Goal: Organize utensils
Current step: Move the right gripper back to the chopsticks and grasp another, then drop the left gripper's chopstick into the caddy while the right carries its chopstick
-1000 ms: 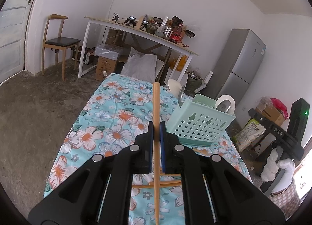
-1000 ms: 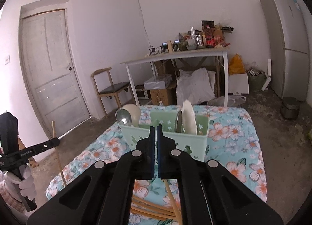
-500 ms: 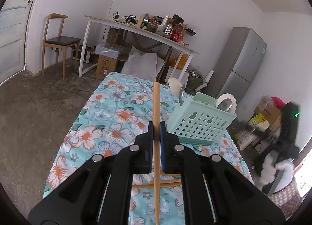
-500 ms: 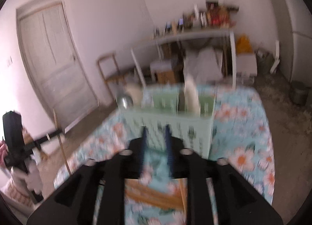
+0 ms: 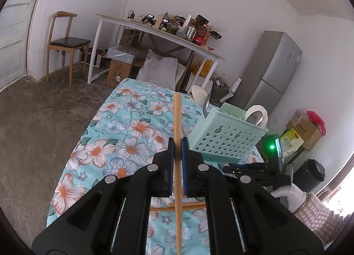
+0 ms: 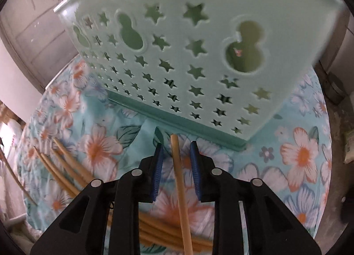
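**Right gripper closing in on a chopstick beside the basket**

The mint-green utensil basket (image 6: 199, 56) looms just ahead of the right gripper (image 6: 177, 166), spoons already standing inside. Its jaws are closing with one bamboo chopstick (image 6: 180, 184) between them, pads not yet touching. The risk: that stick lies off-centre, so one pad may nudge it askew, or the tips may snag the floral tablecloth (image 6: 298, 155). More chopsticks (image 6: 66, 166) lie down to its left. The left gripper (image 5: 177, 162) is clamped on another chopstick (image 5: 177, 122), pointing past the basket's left side; a loose pinch could let it pivot. No readable writing anywhere.
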The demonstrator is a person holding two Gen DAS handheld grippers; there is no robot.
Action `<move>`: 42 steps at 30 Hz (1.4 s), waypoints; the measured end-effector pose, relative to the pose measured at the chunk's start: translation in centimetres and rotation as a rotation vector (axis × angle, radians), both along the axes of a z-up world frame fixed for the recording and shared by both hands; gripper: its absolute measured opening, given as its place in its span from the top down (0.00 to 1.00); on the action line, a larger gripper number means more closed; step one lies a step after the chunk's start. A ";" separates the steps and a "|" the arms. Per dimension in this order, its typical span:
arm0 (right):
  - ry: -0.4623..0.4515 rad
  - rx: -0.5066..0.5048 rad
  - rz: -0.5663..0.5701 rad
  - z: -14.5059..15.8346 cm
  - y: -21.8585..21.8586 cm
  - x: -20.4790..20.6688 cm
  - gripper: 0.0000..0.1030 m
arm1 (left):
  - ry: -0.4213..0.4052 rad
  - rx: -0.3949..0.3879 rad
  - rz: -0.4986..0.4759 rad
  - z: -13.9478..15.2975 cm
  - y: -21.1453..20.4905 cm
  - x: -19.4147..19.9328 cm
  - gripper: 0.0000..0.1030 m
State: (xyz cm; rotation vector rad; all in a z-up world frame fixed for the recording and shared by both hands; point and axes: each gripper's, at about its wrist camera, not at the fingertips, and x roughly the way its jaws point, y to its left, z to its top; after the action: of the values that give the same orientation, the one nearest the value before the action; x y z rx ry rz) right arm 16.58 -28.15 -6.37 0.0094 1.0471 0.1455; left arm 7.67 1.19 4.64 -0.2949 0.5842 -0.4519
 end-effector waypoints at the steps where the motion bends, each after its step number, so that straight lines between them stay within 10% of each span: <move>1: -0.002 -0.003 0.001 0.0 0.1 0.1 0.92 | -0.002 -0.001 0.000 0.1 0.0 0.0 0.95; 23: -0.460 0.218 -0.117 15.7 -4.2 -10.4 0.93 | -0.290 -0.062 -0.120 10.9 -4.0 1.8 0.95; 42: -0.570 0.323 -0.157 17.0 -6.5 -12.1 0.93 | -0.388 -0.077 -0.107 13.4 -15.1 10.2 0.95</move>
State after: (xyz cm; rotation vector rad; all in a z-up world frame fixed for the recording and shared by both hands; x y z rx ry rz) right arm 4.51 -34.68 10.60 0.3245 0.4429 0.1606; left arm 17.88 -13.91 18.03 -0.2409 0.2042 -0.6184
